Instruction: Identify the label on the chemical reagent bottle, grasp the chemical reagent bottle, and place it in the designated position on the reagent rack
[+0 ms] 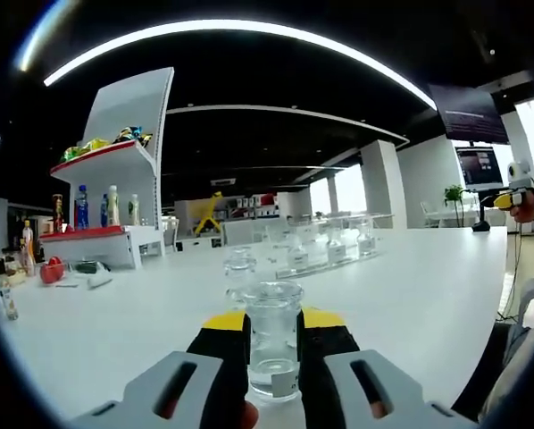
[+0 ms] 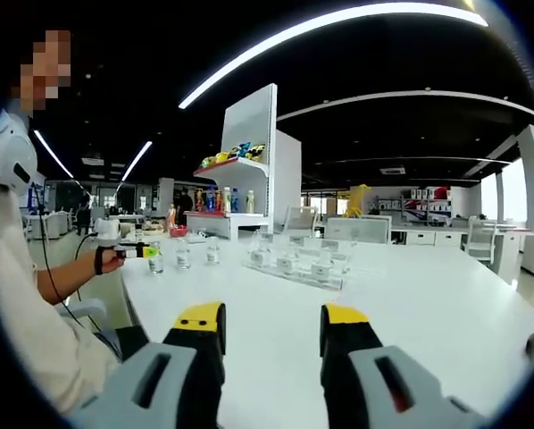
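A clear glass reagent bottle [image 1: 271, 344] with a white label stands between my left gripper's [image 1: 272, 332] yellow-tipped black jaws, which are shut on its sides. A second clear bottle [image 1: 240, 268] stands just behind it on the white table [image 1: 410, 286]. Farther back lies the clear reagent rack [image 1: 325, 252] with several bottles in it. In the right gripper view my right gripper [image 2: 271, 332] is open over the table with nothing between its jaws. The rack [image 2: 294, 264] lies ahead of it. Loose bottles [image 2: 185, 256] stand at its left, next to the left gripper [image 2: 133, 253].
A white display shelf [image 1: 115, 179] with red trays and drink bottles stands at the back left. Small red items [image 1: 51, 270] lie on the table's left part. A person's arm [image 2: 66, 277] and body are at the left of the right gripper view.
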Demonstrator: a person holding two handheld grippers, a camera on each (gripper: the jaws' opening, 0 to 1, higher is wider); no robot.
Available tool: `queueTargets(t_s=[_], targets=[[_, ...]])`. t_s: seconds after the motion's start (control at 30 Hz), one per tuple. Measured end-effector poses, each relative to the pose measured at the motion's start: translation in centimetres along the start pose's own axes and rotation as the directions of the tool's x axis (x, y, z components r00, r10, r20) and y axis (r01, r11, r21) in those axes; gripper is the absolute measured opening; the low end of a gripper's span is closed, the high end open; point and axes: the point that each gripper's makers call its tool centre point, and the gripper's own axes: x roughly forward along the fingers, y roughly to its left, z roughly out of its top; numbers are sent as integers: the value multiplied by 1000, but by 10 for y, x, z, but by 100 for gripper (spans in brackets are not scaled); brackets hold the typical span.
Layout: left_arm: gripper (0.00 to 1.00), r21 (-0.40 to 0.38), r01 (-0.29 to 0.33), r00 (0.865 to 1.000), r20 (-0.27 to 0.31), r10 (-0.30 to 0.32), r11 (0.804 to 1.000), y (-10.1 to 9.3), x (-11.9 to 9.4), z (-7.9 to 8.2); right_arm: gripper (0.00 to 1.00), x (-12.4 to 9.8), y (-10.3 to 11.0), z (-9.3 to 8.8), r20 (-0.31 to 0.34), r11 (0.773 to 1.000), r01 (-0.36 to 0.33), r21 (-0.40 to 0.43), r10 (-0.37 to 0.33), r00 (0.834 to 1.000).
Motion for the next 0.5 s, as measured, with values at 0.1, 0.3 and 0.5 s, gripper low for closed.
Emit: queueTargets(t_s=[0.1, 0.3, 0.5], targets=[[20, 1, -3, 1000, -1, 3, 1000, 1, 0, 0, 42, 0, 0, 1, 3, 1000, 0, 2, 0, 1000], [20, 5, -5, 1000, 1, 5, 1000, 1, -1, 0, 42, 0, 0, 1, 4, 1000, 2, 4, -2, 1000], [19, 7, -3, 1000, 2, 3, 1000, 0, -2, 2, 42, 1, 0, 1, 1, 1000, 2, 3, -2, 1000]])
